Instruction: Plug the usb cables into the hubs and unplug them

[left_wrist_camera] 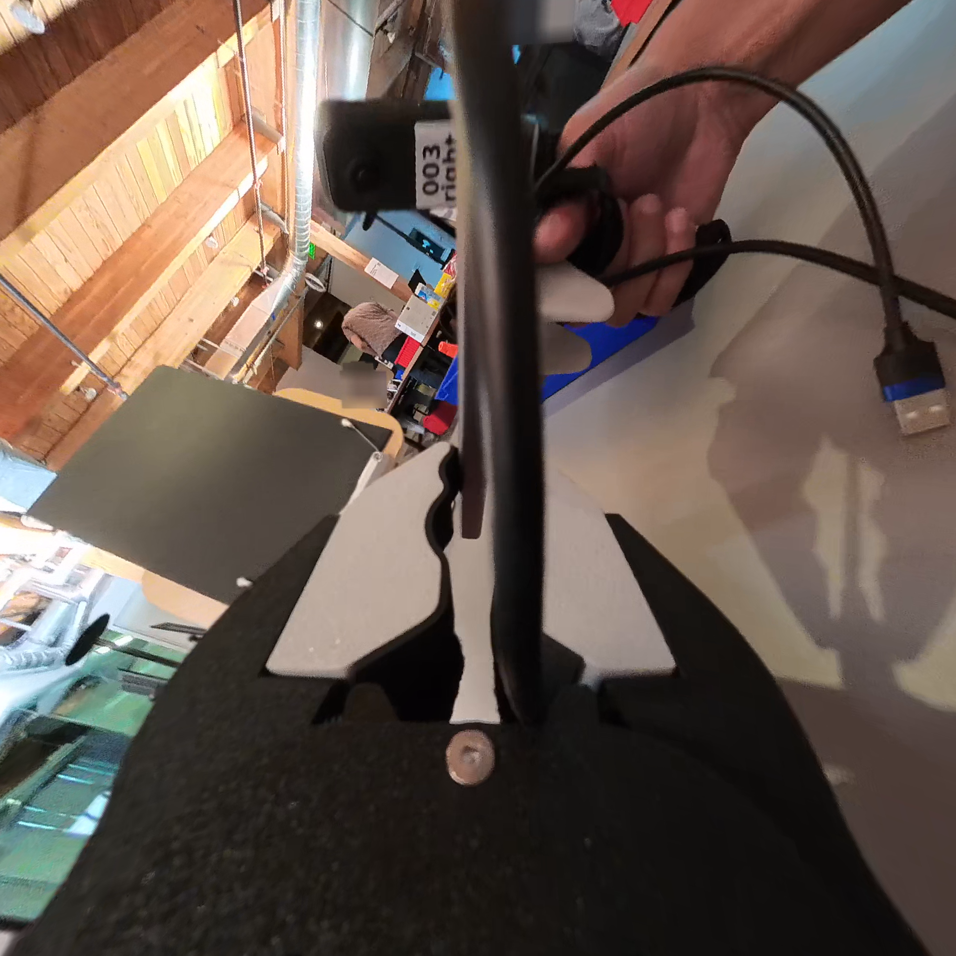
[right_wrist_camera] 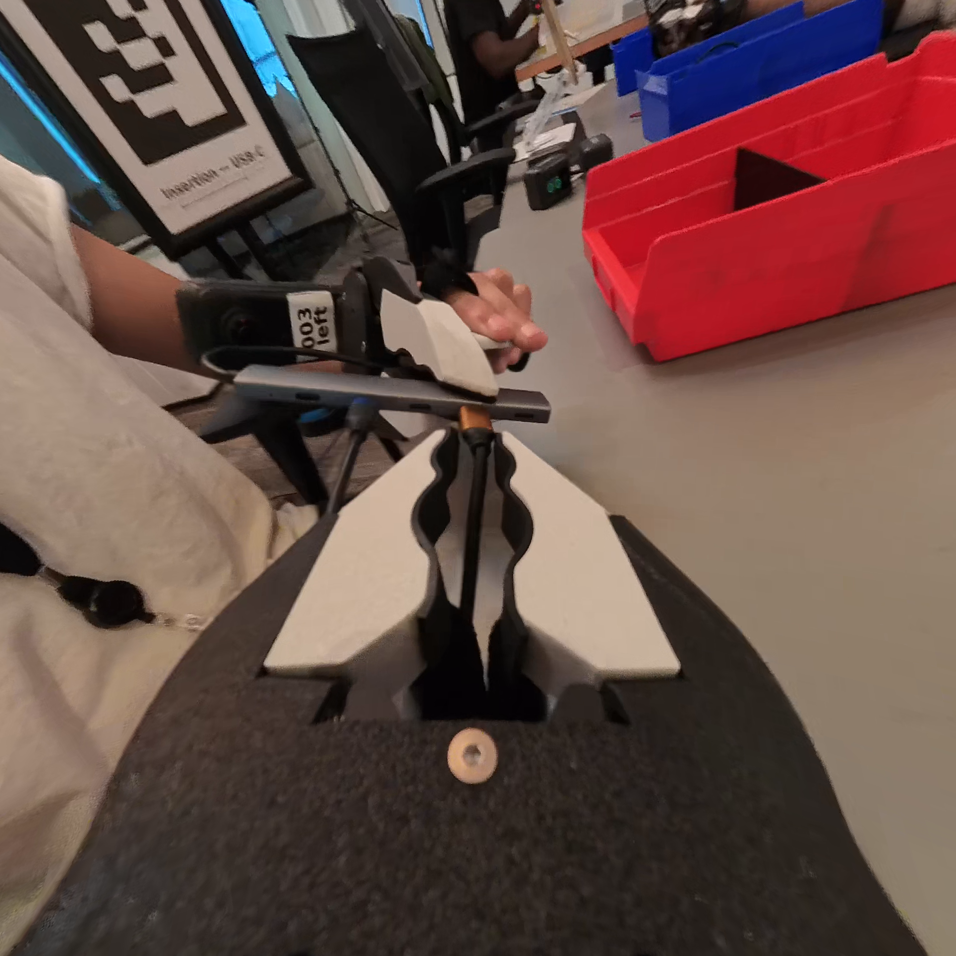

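In the right wrist view my right gripper (right_wrist_camera: 473,437) is shut on a black cable's orange-collared USB plug (right_wrist_camera: 475,418). The plug's tip meets the side of a slim grey hub (right_wrist_camera: 383,396); how deep it sits I cannot tell. A blue-collared plug (right_wrist_camera: 357,414) is in the hub further left. My left gripper (right_wrist_camera: 465,385) clamps the hub from above and holds it over the table edge. In the left wrist view the hub (left_wrist_camera: 509,310) runs up between my left gripper's (left_wrist_camera: 496,460) shut fingers. The right gripper (left_wrist_camera: 574,323) shows beyond. A loose blue-banded USB plug (left_wrist_camera: 915,393) lies on the table.
A red bin (right_wrist_camera: 776,258) stands on the grey table (right_wrist_camera: 724,517) at the right, with a blue bin (right_wrist_camera: 750,67) behind it. A black device with green lights (right_wrist_camera: 551,181) sits farther back. An office chair (right_wrist_camera: 414,155) and a marker board (right_wrist_camera: 155,103) stand beside the table.
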Tool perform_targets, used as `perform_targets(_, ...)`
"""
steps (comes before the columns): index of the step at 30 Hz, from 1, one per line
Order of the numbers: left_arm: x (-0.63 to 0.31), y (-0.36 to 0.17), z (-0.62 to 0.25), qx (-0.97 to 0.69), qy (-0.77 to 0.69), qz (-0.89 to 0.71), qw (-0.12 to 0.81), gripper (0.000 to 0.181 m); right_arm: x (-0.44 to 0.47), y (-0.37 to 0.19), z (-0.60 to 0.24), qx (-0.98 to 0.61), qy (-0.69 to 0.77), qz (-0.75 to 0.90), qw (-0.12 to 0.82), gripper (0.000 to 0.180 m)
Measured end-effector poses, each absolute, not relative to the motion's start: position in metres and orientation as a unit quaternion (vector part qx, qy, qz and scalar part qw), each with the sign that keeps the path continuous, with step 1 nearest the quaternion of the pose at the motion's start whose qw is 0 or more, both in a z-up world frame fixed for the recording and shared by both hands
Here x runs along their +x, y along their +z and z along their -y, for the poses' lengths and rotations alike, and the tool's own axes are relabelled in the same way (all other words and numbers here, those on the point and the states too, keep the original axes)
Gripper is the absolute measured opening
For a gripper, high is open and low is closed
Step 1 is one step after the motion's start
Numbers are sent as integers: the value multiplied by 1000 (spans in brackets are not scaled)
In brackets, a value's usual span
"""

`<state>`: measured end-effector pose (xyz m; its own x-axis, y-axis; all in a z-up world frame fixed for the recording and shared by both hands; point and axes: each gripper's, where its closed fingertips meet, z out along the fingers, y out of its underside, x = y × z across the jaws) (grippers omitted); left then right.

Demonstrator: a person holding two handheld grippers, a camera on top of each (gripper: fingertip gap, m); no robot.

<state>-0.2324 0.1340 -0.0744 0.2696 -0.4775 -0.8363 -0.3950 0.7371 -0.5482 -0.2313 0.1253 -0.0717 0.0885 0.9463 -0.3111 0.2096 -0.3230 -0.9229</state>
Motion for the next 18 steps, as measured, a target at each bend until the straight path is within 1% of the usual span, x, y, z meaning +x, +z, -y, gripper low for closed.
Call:
perform_targets(3,-246,-74,-150,-406,-40,-573,710,11,-210,-59,-143,-651,446,447,422,17)
perform_targets(5,-258,-73,-166,-455,-55,-539,707,11,-188,-40,-164,-650,377,431,499,17)
perform_targets(6,-264,-72,-174,-481,-65,-519,704,11,-178,-29,-174,-641,322,430,548,19)
perform_targets(8,-273,-74,-189,-530,-82,-480,695,10,-162,-7,-180,-596,197,450,635,13)
perform_targets(9,-277,-76,-195,-551,-87,-465,688,10,-159,4,-178,-568,139,463,666,8)
perform_targets(11,-282,-80,-202,-574,-91,-448,680,11,-155,25,-173,-512,29,466,721,5)
perform_targets(12,-283,-81,-204,-579,-90,-445,678,11,-157,34,-169,-488,-6,466,738,4)
perform_targets(15,-280,-82,-202,-576,-87,-451,677,11,-168,41,-164,-472,-56,468,745,0)
perform_targets(18,-275,-80,-196,-566,-78,-461,679,11,-186,33,-158,-468,-45,487,736,0)
